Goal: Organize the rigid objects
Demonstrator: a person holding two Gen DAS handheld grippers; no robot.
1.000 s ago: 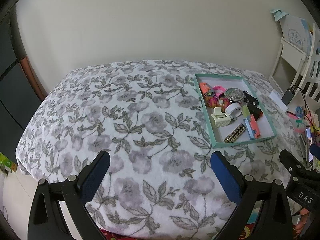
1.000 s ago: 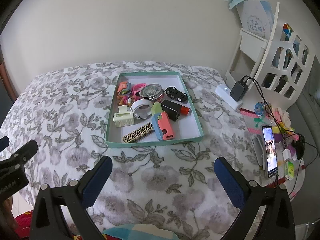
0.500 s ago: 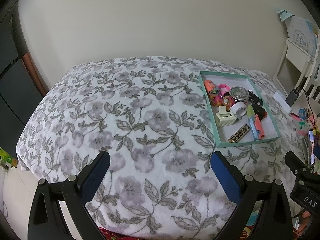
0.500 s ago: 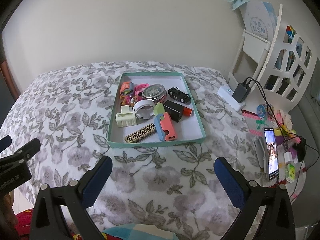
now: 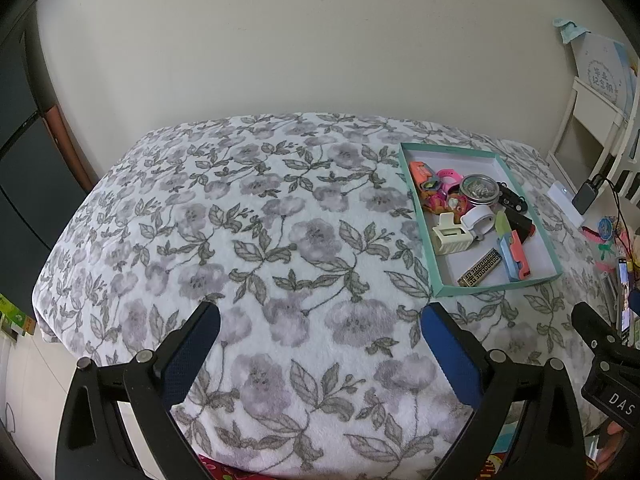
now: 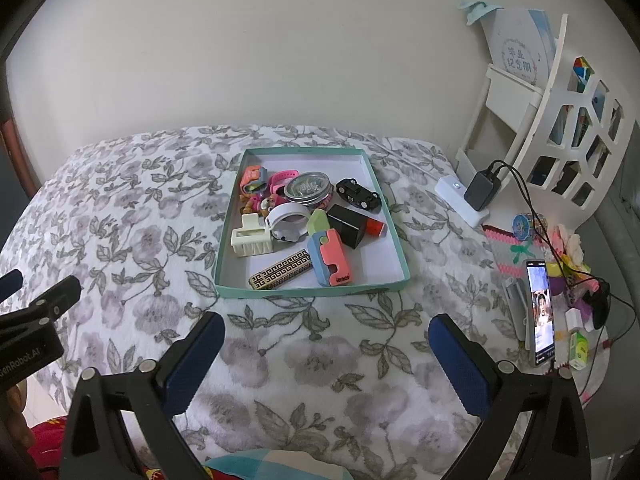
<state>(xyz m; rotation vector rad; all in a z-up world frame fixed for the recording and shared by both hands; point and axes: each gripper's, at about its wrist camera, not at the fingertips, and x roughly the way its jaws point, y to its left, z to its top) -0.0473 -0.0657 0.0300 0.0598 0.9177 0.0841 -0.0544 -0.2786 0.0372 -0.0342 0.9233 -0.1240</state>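
A teal-rimmed shallow tray (image 6: 244, 294) (image 5: 442, 291) lies on a floral blanket. It holds several small items: a cream hair claw (image 6: 250, 236) (image 5: 452, 234), a black-and-gold patterned bar (image 6: 280, 276) (image 5: 480, 273), a blue-and-coral block (image 6: 330, 262) (image 5: 514, 254), a white ring band (image 6: 286, 222), a round metal tin (image 6: 308, 188) (image 5: 478, 189), a black toy car (image 6: 357, 194), a black box (image 6: 347, 226) and pink pieces. My right gripper (image 6: 326, 330) hangs open over the blanket in front of the tray. My left gripper (image 5: 320, 322) is open, left of the tray's near corner.
The floral blanket (image 5: 260, 216) covers a raised surface against a pale wall. At the right stand a white shelf unit (image 6: 560, 120), a charger with cables (image 6: 482, 192), a lit phone (image 6: 540, 308) and small clutter. A dark cabinet (image 5: 20, 160) is at the left.
Both views have shifted slightly, so the tray sits a little farther off and lower in frame. Both grippers stay open. Nothing in the tray has moved.
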